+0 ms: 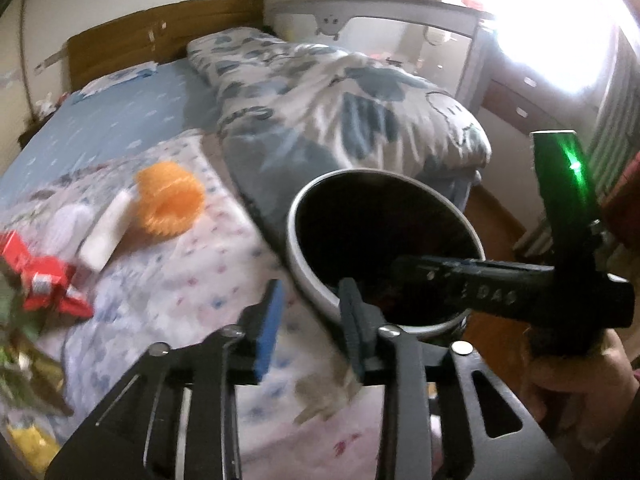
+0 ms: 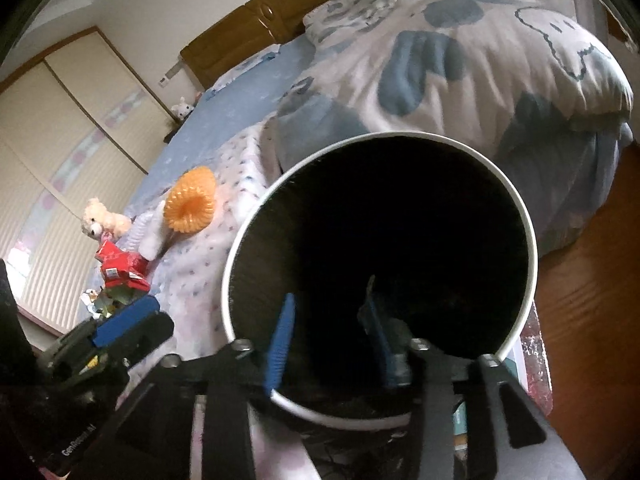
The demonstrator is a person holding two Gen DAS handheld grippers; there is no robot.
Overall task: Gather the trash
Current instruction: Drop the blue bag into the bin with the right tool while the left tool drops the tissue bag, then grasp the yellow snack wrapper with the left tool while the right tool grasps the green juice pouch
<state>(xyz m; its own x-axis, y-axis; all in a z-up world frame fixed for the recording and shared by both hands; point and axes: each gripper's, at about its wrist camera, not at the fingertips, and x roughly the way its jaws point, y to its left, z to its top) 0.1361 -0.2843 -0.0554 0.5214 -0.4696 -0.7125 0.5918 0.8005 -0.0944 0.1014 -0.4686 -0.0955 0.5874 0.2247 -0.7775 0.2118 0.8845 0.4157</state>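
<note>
Right claw (image 2: 326,334) spread over bin (image 2: 528,264) mouth, nothing pinched. Left claw (image 1: 310,320) spread, empty. Next, I judge: fetch red wrapper (image 1: 48,286) off bed (image 1: 120,120).

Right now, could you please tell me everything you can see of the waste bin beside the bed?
The waste bin is round, with a white outer wall and rim and a dark, unlit inside, so its contents are hard to make out. It is tilted, its mouth turned toward the cameras, against the edge of the bed. The right gripper reaches over the near rim, fingers open inside the mouth; whether they touch it is unclear.
</note>
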